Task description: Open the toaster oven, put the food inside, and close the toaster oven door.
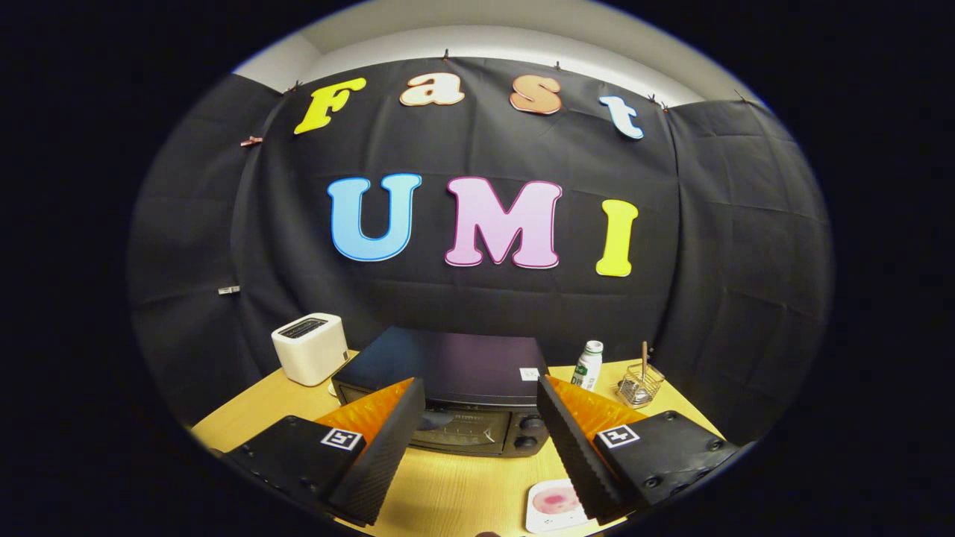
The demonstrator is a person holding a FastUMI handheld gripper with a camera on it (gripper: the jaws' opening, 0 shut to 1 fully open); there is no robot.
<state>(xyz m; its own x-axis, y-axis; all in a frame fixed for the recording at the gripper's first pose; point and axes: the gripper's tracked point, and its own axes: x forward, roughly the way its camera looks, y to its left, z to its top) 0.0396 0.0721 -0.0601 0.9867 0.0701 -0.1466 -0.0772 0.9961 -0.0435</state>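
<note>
While we are holding the gripper [481,418] above the wooden table [448,485], its fingers are standing wide apart and gripping nothing. The black toaster oven [448,391], door closed, is sitting just beyond them. The pink food on its white plate [553,503] is lying beside the right finger [578,455]. A white toaster [310,358] is standing left of the oven.

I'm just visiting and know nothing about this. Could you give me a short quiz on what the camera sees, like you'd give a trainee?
1. True or false: the toaster oven door is shut.
2. What lies on the table nearest the gripper, beside one finger? A) white plate with pink food B) a fork C) a mug
3. Fill in: the gripper's fingers are ____, holding nothing.

Key:
1. True; the oven stands just beyond the fingers.
2. A, the plate.
3. Open.
</note>
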